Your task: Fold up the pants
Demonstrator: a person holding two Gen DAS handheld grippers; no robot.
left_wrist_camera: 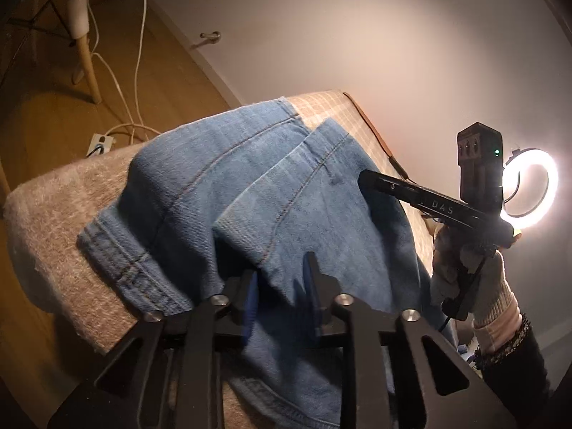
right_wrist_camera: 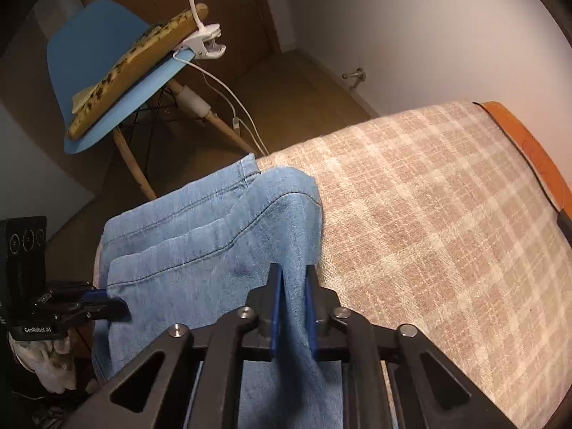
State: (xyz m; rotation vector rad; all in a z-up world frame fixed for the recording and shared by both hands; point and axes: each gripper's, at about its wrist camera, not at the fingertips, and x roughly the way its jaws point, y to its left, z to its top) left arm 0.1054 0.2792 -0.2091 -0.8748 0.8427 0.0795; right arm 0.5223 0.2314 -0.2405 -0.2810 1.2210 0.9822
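Observation:
Light blue jeans (left_wrist_camera: 214, 178) lie folded over on a beige checked blanket (left_wrist_camera: 46, 221), with stitched seams and a hem toward the left. My left gripper (left_wrist_camera: 280, 279) sits at their near edge, a fold of denim pinched between its blue pads. In the right wrist view the jeans (right_wrist_camera: 196, 228) cover the blanket's (right_wrist_camera: 429, 214) left part. My right gripper (right_wrist_camera: 293, 282) is shut on a raised fold of denim at their right edge. The left gripper (right_wrist_camera: 123, 309) bites the left edge there. From the left wrist view, the right gripper (left_wrist_camera: 364, 178) touches the jeans' right side, held by a gloved hand (left_wrist_camera: 461, 268).
A blue chair (right_wrist_camera: 89, 57) with a patterned cushion and a white clamp lamp (right_wrist_camera: 205, 41) stands on the wooden floor beyond the bed. White cables run to a power strip (left_wrist_camera: 100, 143). A lit ring light (left_wrist_camera: 532, 186) glows at the right. An orange edge (right_wrist_camera: 529, 150) borders the blanket.

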